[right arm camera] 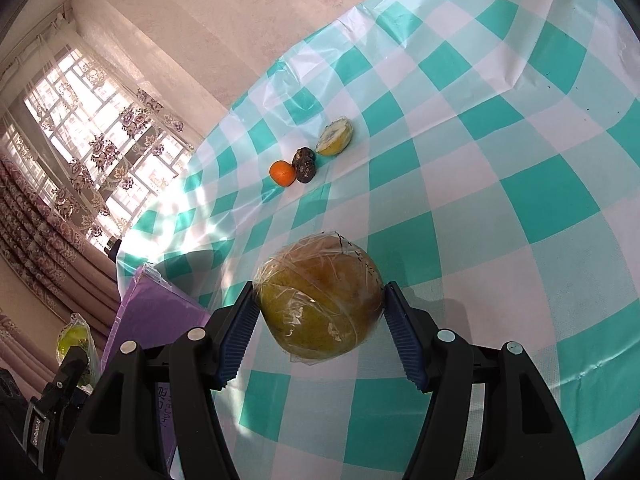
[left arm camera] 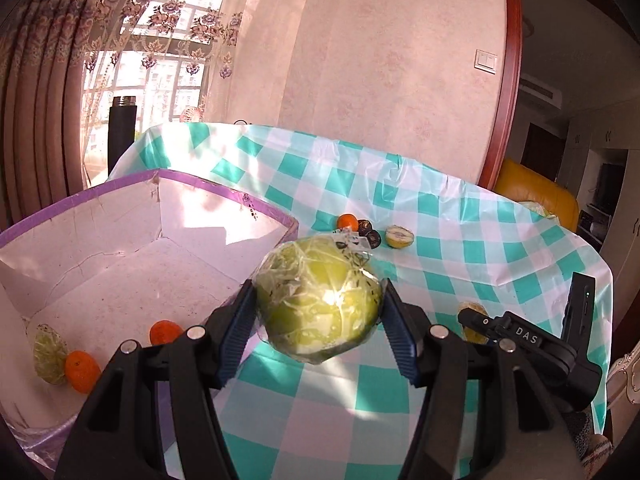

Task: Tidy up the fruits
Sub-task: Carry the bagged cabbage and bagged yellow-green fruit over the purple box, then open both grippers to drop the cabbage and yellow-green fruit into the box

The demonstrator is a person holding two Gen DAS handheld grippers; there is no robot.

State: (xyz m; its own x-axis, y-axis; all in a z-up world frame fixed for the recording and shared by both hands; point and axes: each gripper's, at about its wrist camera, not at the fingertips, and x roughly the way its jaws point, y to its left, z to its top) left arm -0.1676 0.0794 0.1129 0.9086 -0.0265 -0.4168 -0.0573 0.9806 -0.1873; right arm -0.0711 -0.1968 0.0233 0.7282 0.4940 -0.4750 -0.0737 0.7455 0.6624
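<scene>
My left gripper (left arm camera: 318, 306) is shut on a plastic-wrapped green-yellow round fruit (left arm camera: 320, 292), held in the air beside the near right corner of the purple-rimmed box (left arm camera: 224, 196). In the box lie two oranges (left arm camera: 82, 366) and a wrapped cut fruit (left arm camera: 50, 354). My right gripper (right arm camera: 320, 306) is shut on a wrapped yellow-brown round fruit (right arm camera: 320, 304), low over the checked tablecloth (right arm camera: 520, 200); whether it touches the cloth I cannot tell. Farther back on the cloth sit an orange (right arm camera: 282, 173), two dark wrinkled fruits (right arm camera: 303, 165) and a cut yellow half fruit (right arm camera: 335, 137).
The table's right edge (left arm camera: 600, 264) drops off toward a yellow seat (left arm camera: 536, 196). A dark cylinder (left arm camera: 122, 136) stands behind the box by the curtained window. In the left wrist view the right gripper's black body (left arm camera: 528, 344) is at the right.
</scene>
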